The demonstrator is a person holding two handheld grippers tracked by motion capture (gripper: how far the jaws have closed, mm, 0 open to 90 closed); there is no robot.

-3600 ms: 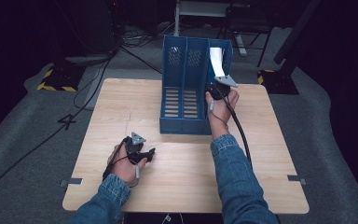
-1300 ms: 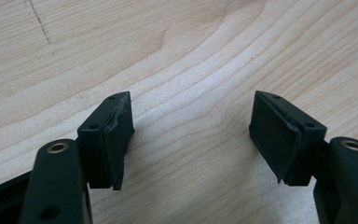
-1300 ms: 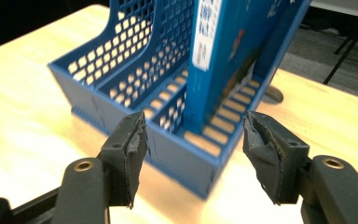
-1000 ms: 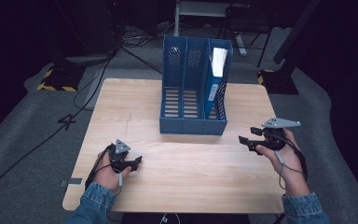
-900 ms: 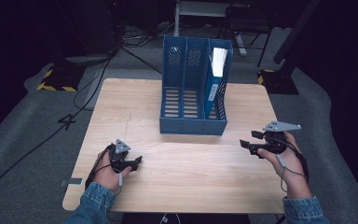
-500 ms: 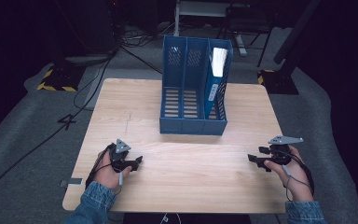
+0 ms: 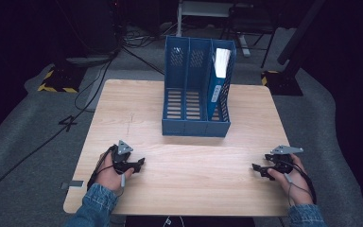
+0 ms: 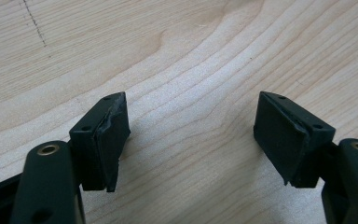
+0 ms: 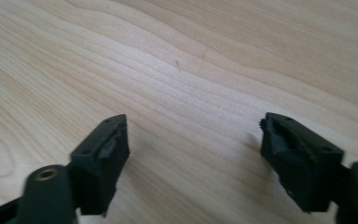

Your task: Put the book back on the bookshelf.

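Note:
A blue three-slot file holder [image 7: 196, 90] stands upright at the table's back middle. A white and blue booklet [image 7: 219, 78] sits in its right slot. My left gripper [image 7: 139, 163] rests low on the wooden table [image 7: 194, 161] at the front left, open, with bare wood between its jaws [image 8: 191, 140]. My right gripper [image 7: 257, 169] lies low at the front right, pointing left. Its jaws have just been opening and stand wide apart over bare wood [image 9: 193, 154], nothing between them.
Dark carpeted floor surrounds the table, with cables and yellow-black taped bases [image 7: 56, 80] at the back left. Metal stands [image 7: 283, 71] rise at the back right. The table's right edge runs close to my right hand.
The right hand, which 3.6 s ago was at the holder's right slot, has sunk from mid-air to the table at the front right over the last second. The left hand has stayed put.

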